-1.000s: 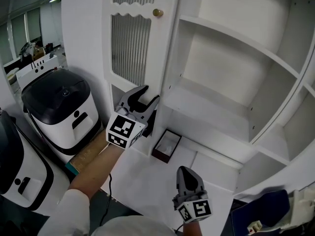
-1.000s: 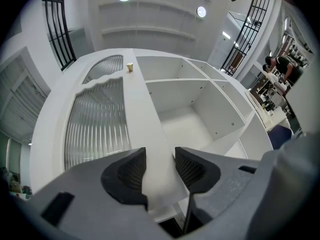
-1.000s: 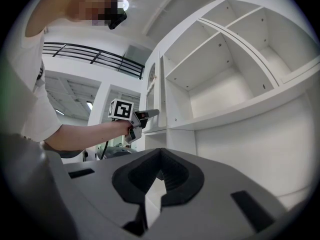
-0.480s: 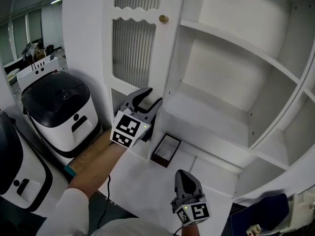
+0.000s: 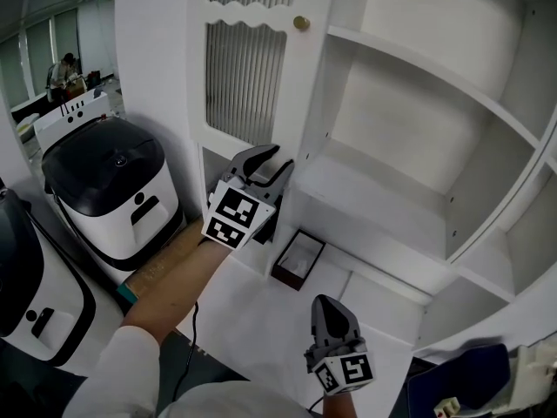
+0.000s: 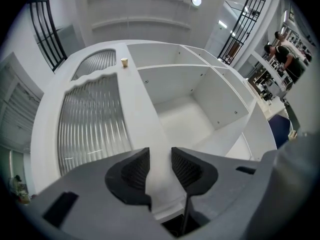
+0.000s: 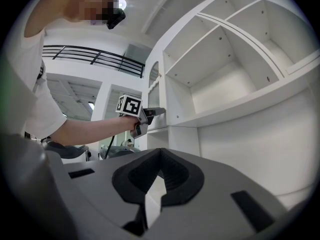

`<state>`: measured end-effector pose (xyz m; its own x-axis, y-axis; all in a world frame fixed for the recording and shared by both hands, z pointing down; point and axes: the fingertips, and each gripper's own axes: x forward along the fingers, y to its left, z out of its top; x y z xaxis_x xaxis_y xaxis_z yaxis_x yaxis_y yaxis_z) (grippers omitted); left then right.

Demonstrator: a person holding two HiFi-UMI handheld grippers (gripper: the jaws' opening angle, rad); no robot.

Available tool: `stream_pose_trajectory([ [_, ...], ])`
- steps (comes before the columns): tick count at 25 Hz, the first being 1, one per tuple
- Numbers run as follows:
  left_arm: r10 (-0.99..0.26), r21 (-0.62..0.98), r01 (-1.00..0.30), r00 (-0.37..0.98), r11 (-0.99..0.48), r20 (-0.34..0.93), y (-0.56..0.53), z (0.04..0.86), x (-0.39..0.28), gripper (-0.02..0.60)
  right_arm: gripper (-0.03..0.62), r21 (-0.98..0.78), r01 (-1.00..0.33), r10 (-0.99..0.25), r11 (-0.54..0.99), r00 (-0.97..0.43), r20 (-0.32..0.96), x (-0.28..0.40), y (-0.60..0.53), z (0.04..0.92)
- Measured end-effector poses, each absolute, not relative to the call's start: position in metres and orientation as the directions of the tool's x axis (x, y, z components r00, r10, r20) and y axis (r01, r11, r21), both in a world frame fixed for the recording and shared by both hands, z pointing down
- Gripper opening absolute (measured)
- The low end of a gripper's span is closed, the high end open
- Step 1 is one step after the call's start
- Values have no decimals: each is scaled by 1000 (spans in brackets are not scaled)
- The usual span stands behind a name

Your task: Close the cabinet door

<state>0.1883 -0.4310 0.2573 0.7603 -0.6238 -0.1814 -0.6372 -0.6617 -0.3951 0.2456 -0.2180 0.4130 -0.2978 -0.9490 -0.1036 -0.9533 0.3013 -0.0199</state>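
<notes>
Now left hand-held gripper (image 6: 160, 159) is closing its jaws, narrower than before, round the cabinet door (image 6: 135, 109) edge; swing can follow. Right hand-held gripper (image 7: 159, 156) clenched, empty.

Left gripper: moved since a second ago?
Yes, slightly: left gripper went up and right relative to the small dark box, jaws closing around the door edge.

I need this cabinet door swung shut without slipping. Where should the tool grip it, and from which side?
Grip the free vertical edge of the cabinet door, below the ribbed glass, coming edge-on so the jaws straddle it: that frame is flat and thin, the knob small. The left tool is closing its jaws around it.
</notes>
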Motion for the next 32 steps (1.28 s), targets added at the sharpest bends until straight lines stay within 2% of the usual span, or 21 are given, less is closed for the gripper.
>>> stream_pose_trajectory([
  [4,-624,-406,-635,761,-658,-178,-426,257,183,121,-2,-28,-945,-941,327,-322,-103,233,-215,410],
  [11,-636,-388,-664,740,-639,-220,-413,260,143,42,-2,-24,-940,-937,339,-336,-99,210,-212,409],
  [17,-638,-367,-661,744,-655,-201,-397,275,102,30,-2,-17,-929,-925,370,-367,-95,170,-208,406],
  [26,-634,-266,-664,747,-699,-200,-370,304,6,6,-2,-18,-921,-919,389,-386,-80,124,-207,404],
  [32,-686,-162,-725,687,-669,-241,-331,327,-94,6,-2,-37,-932,-931,360,-357,-77,114,-213,401],
])
